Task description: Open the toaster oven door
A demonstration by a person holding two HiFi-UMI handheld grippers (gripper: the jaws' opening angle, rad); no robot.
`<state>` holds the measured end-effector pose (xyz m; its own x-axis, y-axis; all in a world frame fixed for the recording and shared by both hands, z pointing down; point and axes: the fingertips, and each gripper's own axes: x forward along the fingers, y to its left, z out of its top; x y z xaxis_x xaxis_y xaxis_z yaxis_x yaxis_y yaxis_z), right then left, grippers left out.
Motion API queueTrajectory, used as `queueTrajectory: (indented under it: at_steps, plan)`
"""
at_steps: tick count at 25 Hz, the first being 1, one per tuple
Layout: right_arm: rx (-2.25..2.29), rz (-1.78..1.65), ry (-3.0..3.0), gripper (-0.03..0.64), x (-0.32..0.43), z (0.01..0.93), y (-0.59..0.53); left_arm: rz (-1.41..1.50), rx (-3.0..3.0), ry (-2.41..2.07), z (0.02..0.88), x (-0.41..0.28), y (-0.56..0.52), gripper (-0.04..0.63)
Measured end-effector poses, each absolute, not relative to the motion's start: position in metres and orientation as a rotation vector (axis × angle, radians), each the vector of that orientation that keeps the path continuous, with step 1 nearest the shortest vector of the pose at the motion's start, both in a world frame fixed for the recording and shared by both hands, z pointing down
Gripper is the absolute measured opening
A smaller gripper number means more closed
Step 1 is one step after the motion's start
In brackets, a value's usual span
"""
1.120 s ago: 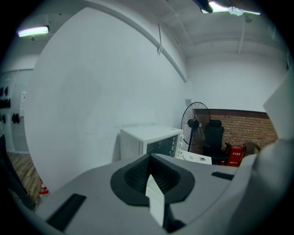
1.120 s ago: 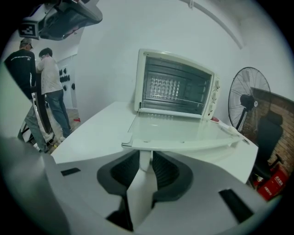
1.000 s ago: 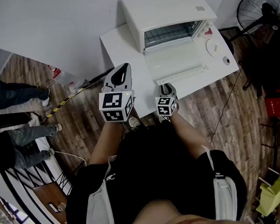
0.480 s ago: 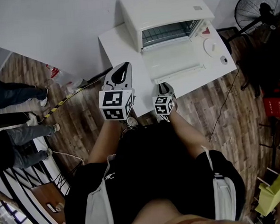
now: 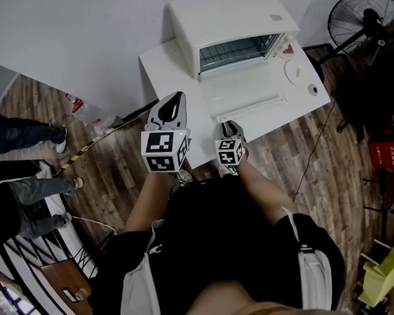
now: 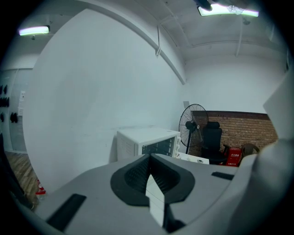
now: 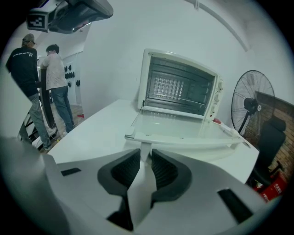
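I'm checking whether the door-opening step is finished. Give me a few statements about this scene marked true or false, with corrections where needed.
1. The toaster oven's door is shut. False: the toaster oven has its door folded down flat, so the wire rack inside shows.
2. A standing fan is beside the table. True: the fan stands off the far right corner of the white table.
3. The left gripper's jaws are together on nothing. True: the left gripper points past the oven, and its pads meet.
4. The right gripper is clamped on the door handle. False: the right gripper is short of the door handle; its jaws are opening with nothing gripped.
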<state>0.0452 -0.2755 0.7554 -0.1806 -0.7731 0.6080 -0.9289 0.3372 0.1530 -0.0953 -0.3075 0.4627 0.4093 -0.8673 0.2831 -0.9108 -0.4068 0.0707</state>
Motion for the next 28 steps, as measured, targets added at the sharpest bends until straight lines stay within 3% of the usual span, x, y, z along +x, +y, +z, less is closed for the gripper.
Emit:
queueTrajectory:
  at_steps: [14, 17, 28]
  plan:
    - [1.5, 0.398, -2.17, 0.085, 0.067, 0.723, -0.253, 0.278, 2.467, -1.503, 0.472, -0.082, -0.311, 0.012]
    - [1.563, 0.406, -2.276, 0.006, 0.083, 0.682, -0.248, 0.286, 2.472, -1.474, 0.479, -0.074, -0.312, 0.014]
    - [1.921, 0.072, -2.437, 0.002, 0.136, 0.475, -0.305, 0.215, 2.551, -1.47, 0.456, -0.051, -0.324, 0.013]
